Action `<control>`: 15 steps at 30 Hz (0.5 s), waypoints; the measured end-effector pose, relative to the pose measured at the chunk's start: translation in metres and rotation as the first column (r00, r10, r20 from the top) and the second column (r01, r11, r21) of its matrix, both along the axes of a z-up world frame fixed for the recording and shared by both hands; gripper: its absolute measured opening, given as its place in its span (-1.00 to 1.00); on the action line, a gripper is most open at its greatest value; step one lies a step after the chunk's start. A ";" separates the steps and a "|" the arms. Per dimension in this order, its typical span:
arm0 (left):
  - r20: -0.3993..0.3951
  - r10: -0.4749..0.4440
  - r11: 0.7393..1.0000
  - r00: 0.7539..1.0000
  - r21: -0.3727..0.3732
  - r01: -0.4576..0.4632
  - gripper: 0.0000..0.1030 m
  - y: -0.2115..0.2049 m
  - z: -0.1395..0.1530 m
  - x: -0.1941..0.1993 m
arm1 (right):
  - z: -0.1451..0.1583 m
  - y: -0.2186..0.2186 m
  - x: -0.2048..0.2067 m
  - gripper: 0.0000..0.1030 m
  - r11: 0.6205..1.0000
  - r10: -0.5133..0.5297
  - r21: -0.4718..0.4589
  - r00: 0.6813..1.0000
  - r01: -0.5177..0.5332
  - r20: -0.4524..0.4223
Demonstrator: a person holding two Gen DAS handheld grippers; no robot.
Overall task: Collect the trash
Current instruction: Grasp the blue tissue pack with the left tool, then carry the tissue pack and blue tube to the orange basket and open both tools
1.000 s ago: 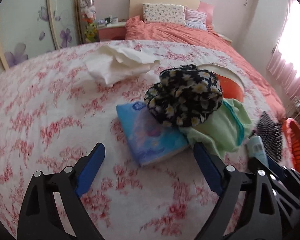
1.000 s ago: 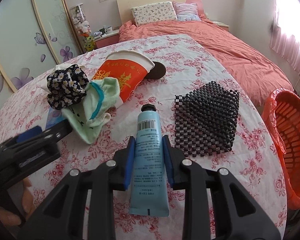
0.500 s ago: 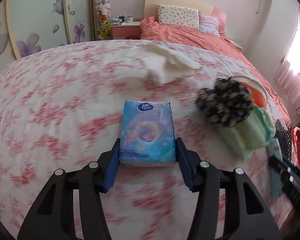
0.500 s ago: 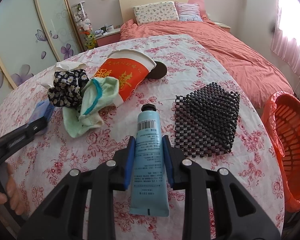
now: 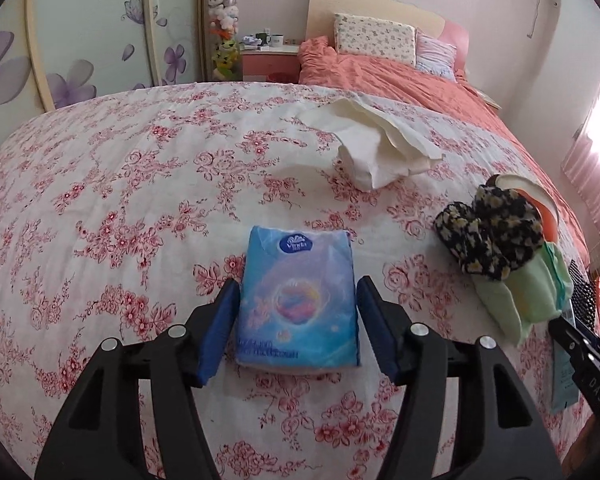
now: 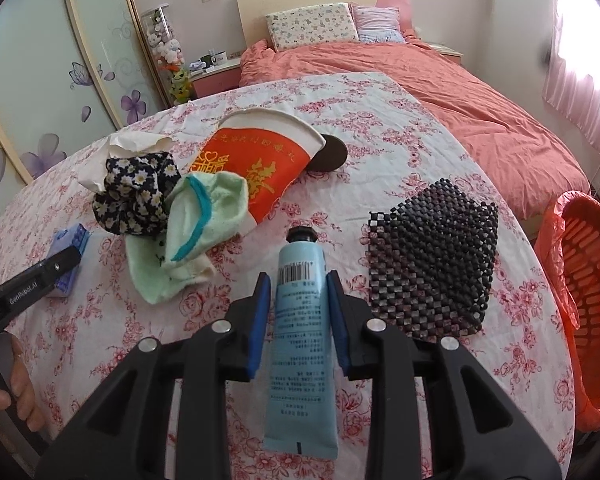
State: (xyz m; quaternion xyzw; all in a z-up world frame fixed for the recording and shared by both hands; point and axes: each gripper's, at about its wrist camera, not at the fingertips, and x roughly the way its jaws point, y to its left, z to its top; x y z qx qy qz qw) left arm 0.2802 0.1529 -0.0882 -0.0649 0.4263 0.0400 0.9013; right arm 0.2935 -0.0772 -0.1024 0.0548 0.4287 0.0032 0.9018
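Note:
My left gripper [image 5: 296,320] is shut on a blue tissue pack [image 5: 298,300] that rests on the floral tablecloth. My right gripper [image 6: 300,312] is shut on a light blue tube [image 6: 302,344] with a black cap, lying on the table. A crumpled white tissue [image 5: 380,148] lies beyond the pack. A flattened red and white paper cup [image 6: 256,164] lies behind the tube. An orange bin [image 6: 588,300] lined with a red bag stands at the table's right edge.
A black daisy-print scrunchie [image 6: 136,192], a green cloth [image 6: 196,232], a black bead mat [image 6: 432,264] and a brown disc [image 6: 330,154] lie on the table. A pink bed [image 6: 440,88] stands behind. The tablecloth [image 5: 100,200] covers the round table.
My left gripper swung left from the scrunchie pile, lined up on the tissue pack and closed on it. My right gripper stayed shut on the tube.

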 end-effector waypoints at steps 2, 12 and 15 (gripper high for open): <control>0.002 0.000 1.000 1.000 0.002 0.000 0.18 0.000 0.000 0.000 | 0.000 -0.001 0.000 -0.42 1.000 0.000 0.001 1.000 0.000 0.000; -0.008 0.005 1.000 1.000 0.024 -0.005 0.24 -0.003 -0.002 0.000 | -0.001 -0.001 -0.002 -0.42 1.000 -0.004 -0.007 1.000 0.004 -0.003; -0.013 0.009 0.999 1.000 0.038 -0.009 0.24 -0.005 -0.002 0.001 | -0.001 -0.001 -0.002 -0.42 1.000 -0.004 -0.011 1.000 0.003 -0.004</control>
